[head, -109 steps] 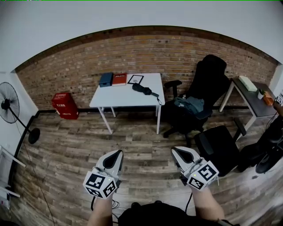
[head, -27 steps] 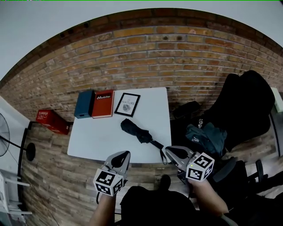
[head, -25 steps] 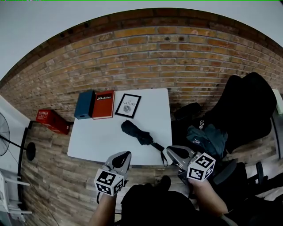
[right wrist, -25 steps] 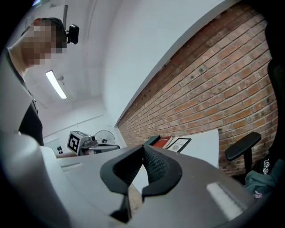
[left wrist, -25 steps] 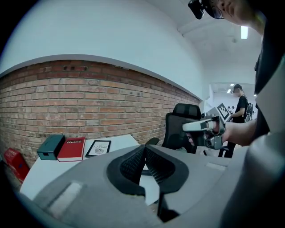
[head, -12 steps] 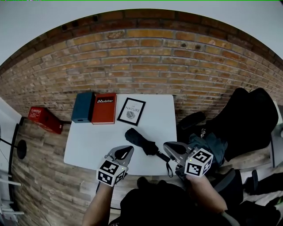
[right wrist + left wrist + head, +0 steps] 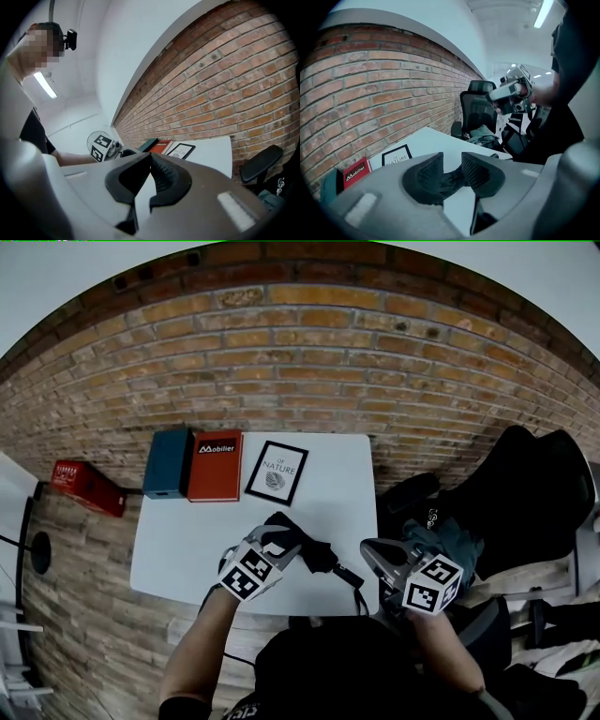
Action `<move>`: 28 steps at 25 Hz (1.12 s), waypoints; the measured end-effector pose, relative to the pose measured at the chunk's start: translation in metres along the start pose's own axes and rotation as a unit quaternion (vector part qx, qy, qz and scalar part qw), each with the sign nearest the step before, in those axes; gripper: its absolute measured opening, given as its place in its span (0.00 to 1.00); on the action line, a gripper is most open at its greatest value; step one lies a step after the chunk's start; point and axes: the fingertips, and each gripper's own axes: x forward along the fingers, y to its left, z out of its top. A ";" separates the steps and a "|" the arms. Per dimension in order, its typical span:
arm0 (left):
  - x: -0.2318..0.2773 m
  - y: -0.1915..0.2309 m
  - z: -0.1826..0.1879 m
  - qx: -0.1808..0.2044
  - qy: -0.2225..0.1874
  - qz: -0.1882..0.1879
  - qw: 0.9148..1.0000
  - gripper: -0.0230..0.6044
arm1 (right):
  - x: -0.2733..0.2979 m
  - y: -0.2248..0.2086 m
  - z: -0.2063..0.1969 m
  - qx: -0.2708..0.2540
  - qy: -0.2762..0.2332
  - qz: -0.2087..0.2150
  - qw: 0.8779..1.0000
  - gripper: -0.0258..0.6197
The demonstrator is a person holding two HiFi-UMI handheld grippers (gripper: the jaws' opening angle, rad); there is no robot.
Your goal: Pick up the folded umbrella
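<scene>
The black folded umbrella (image 7: 320,555) lies near the front edge of the white table (image 7: 183,540), its handle and strap (image 7: 357,585) pointing to the front right. My left gripper (image 7: 284,542) is at the umbrella's thick left end. In the left gripper view its jaws (image 7: 452,162) are opening, and dark umbrella fabric (image 7: 449,181) shows in the gap between them; the pads do not press on it. My right gripper (image 7: 373,553) hovers just right of the handle, off the table's right front corner. Its jaws (image 7: 149,158) are shut with nothing in them.
At the back of the table lie a blue box (image 7: 169,462), a red book (image 7: 216,465) and a framed print (image 7: 277,472). A black office chair (image 7: 525,493) with a dark jacket (image 7: 441,526) stands to the right. A red box (image 7: 84,487) sits on the floor by the brick wall.
My left gripper has moved forward, down and to the right onto the umbrella's thick end, rolled, and its jaws have parted. The right gripper has edged closer to the table corner.
</scene>
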 end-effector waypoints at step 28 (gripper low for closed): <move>0.135 -0.030 -0.132 0.355 0.362 -0.221 0.833 0.61 | -0.042 -0.096 -0.014 0.070 0.001 -0.049 0.996 0.04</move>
